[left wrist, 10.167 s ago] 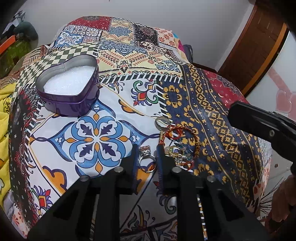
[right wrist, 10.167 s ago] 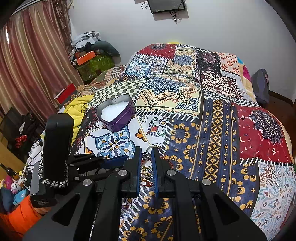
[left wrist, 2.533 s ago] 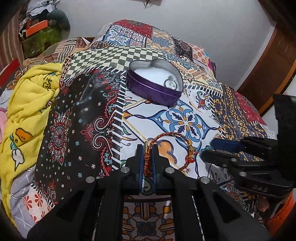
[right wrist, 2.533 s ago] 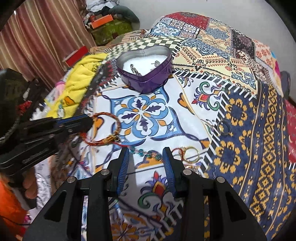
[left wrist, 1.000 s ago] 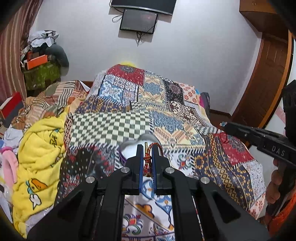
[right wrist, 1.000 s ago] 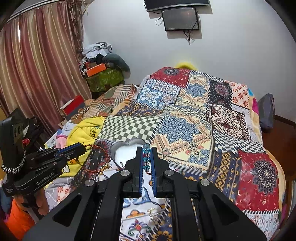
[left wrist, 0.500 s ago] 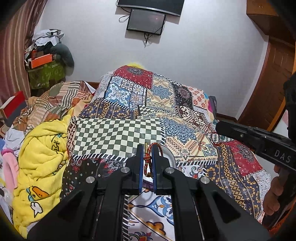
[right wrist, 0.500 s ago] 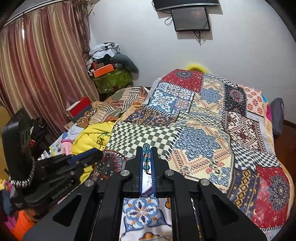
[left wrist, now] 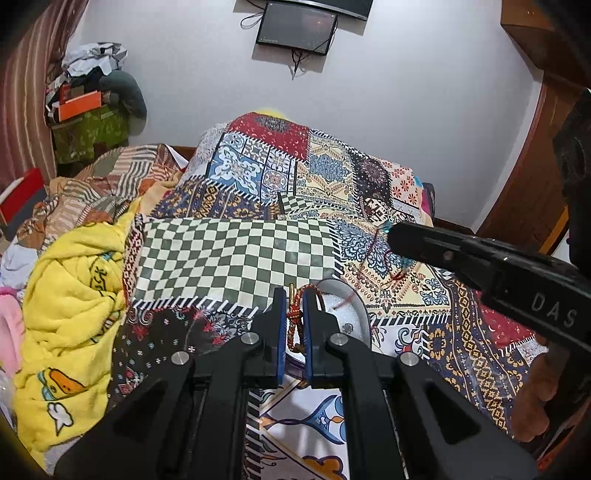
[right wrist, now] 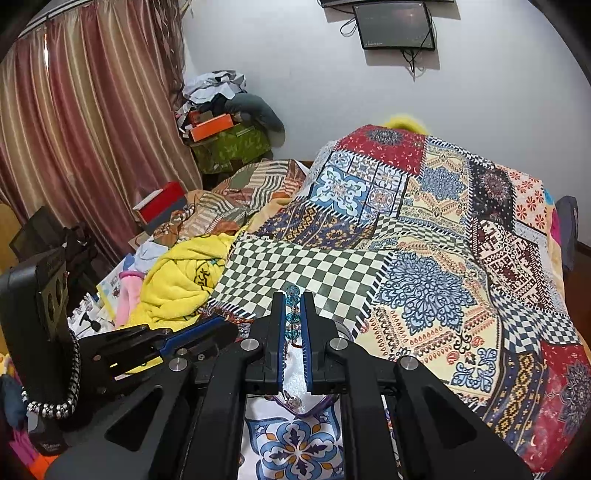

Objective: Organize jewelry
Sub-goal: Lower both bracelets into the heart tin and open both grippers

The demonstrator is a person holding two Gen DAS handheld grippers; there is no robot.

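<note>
My left gripper is shut on a red-and-gold braided bracelet, which hangs between its blue pads. Just behind those fingers lies the purple heart-shaped tin, its white lining partly hidden, with a ring inside. My right gripper is shut on a blue glass-bead bracelet held over the tin's white lining. From the left wrist view the right gripper reaches in from the right above the tin, a red thread dangling from it. The left gripper shows low on the left of the right wrist view.
A patchwork bedspread covers the bed under the tin. A crumpled yellow blanket lies to the left. Boxes and clothes are piled by the curtain, a screen hangs on the far wall, and a wooden door stands at right.
Both grippers have moved forward and a little down with their bracelets. The tin has slid lower in both views, now mostly hidden behind the fingers. The right gripper has come closer to the left.
</note>
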